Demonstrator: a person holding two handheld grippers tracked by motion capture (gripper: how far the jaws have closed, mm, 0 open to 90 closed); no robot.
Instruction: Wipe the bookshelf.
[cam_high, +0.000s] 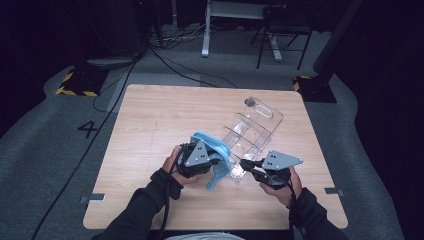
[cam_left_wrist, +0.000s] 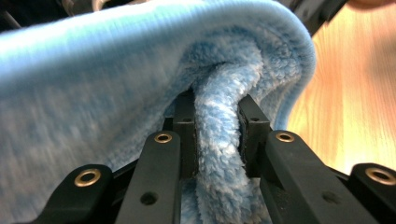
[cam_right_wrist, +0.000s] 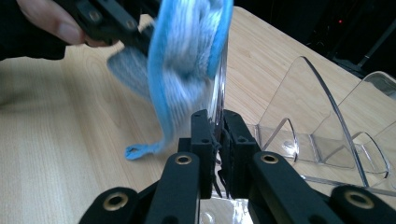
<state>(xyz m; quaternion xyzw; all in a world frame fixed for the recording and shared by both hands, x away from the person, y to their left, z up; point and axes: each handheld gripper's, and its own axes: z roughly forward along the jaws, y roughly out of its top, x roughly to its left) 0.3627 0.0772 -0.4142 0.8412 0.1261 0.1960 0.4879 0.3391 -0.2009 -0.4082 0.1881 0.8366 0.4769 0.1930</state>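
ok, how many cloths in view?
1. The blue cloth is clamped in the left gripper, draped against the near end panel of the clear rack. More could be hidden behind it.

The fluffy microfibre cloth (cam_high: 216, 159) is light blue with a brighter blue hem. The clear acrylic divider rack (cam_high: 252, 131) is colourless. The light wooden surface (cam_high: 160, 120) shows pale grain. Both grippers are black.

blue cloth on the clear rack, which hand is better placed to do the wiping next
Left. The left gripper is shut on the blue microfibre cloth, which lies against the clear acrylic rack. The right gripper is clamped on the rack's front panel, steadying it.
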